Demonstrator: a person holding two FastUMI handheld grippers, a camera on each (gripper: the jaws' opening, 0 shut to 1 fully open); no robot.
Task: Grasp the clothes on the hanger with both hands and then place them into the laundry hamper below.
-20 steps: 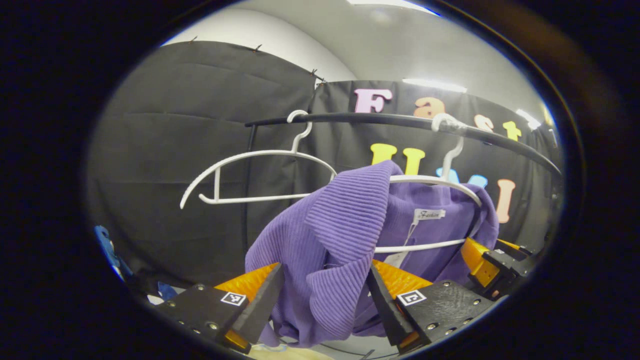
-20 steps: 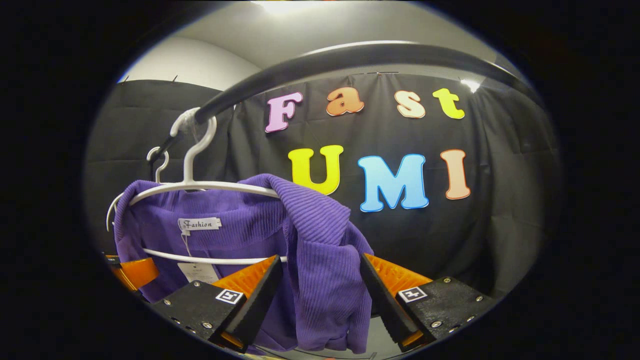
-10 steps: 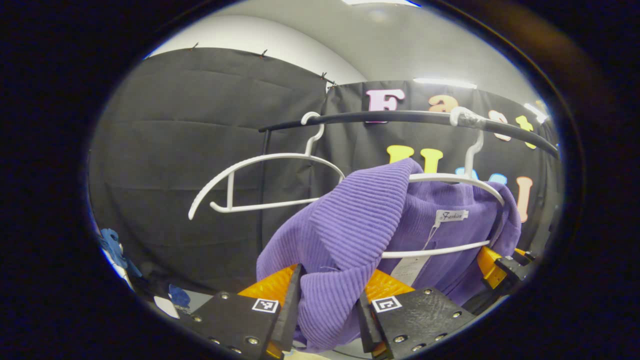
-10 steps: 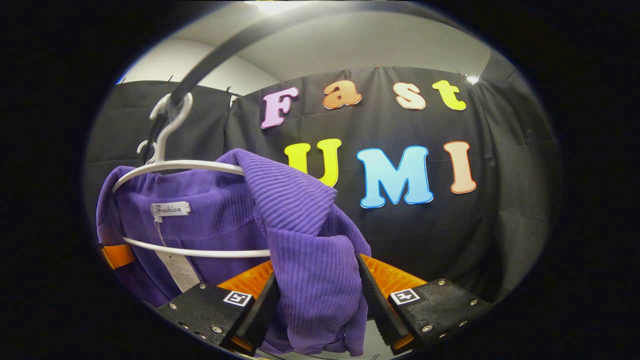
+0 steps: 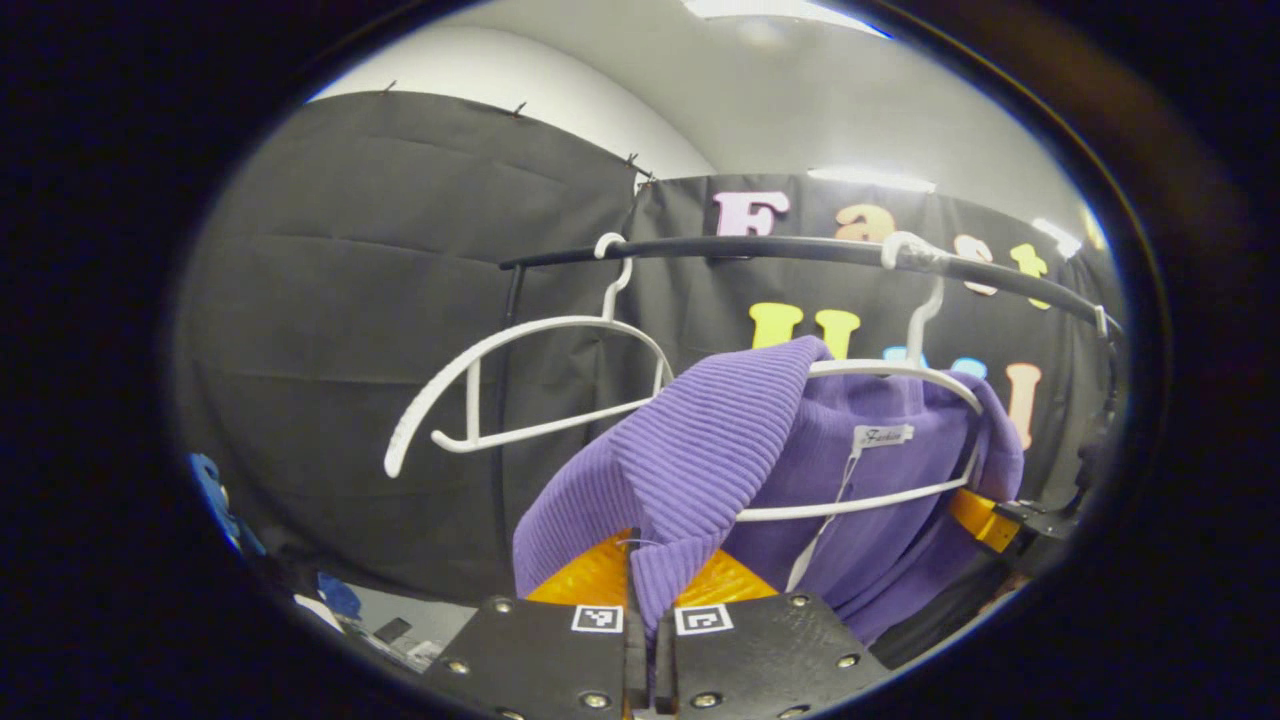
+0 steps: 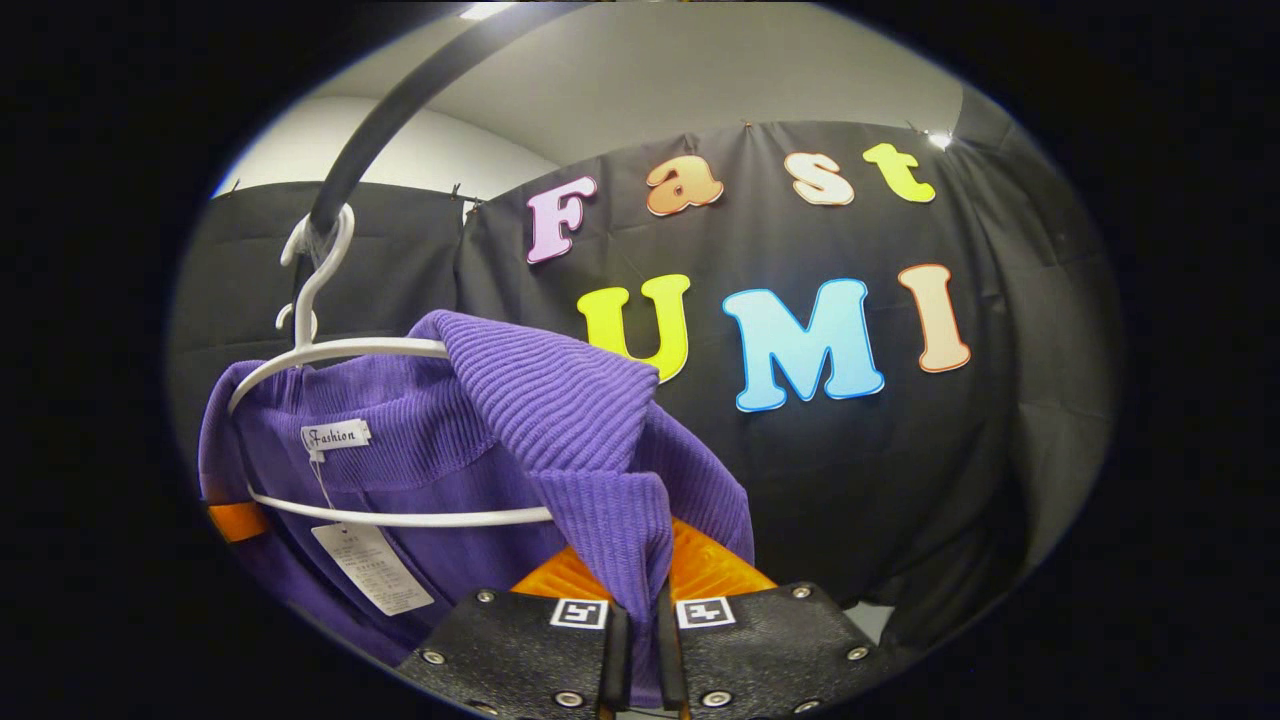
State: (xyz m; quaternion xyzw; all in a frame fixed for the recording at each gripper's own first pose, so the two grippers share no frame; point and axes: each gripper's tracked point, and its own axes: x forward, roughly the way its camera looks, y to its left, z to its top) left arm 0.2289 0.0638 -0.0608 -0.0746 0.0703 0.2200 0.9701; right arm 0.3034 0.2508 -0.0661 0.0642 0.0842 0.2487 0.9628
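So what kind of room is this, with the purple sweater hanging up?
Probably a small recording booth set up like a closet corner: black cloth walls, a dark clothes rail with white hangers, and a purple sweater hanging from one.

The left gripper has two flat black plates studded with silver screws, each bearing a small square black-and-white marker near its inner edge. The right gripper is built the same, with matching plates, screws and markers.
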